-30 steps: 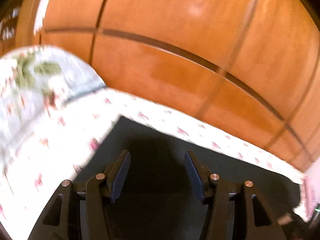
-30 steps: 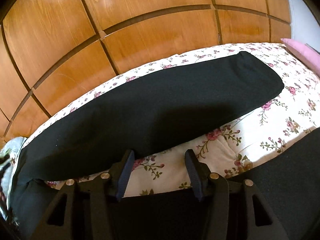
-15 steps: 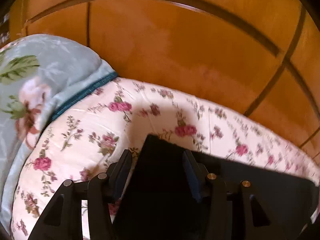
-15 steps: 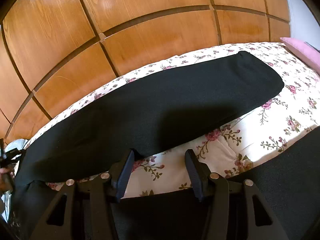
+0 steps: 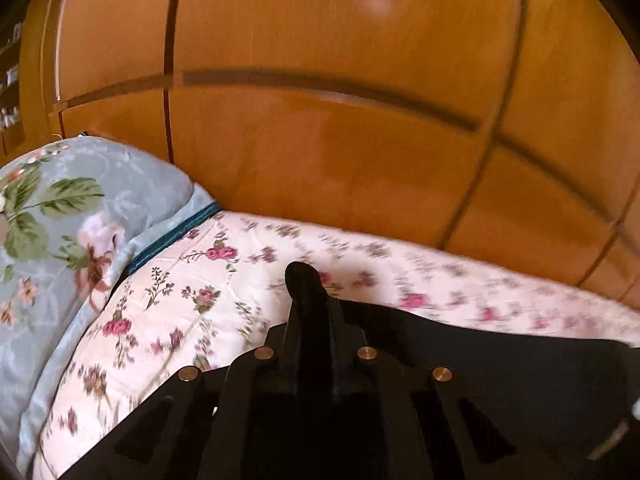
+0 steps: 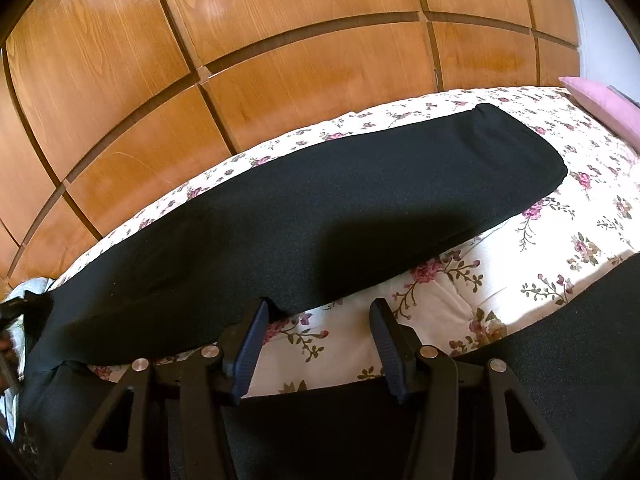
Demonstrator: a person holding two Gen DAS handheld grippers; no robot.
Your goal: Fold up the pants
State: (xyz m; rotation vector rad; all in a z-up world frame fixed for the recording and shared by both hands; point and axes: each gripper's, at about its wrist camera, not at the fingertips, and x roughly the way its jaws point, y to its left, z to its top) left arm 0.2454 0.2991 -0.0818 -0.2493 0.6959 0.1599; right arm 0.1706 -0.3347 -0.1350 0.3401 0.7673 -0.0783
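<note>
Since the earlier frame the left gripper (image 5: pixel 304 280) has closed its jaws, and they now pinch the end of the black pants (image 6: pixel 320 208). The right gripper (image 6: pixel 318 320) has not moved; it is half open and empty over the flowered bedcover (image 6: pixel 460 288). The pants lie lengthwise on the bed. Next, I think, the pinched end must be carried over. Behind stands a wooden panelled wall (image 6: pixel 280 68).

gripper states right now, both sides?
Left gripper: shut on the edge of the black pants.
Right gripper: open, holding nothing, over the floral bedspread.
</note>
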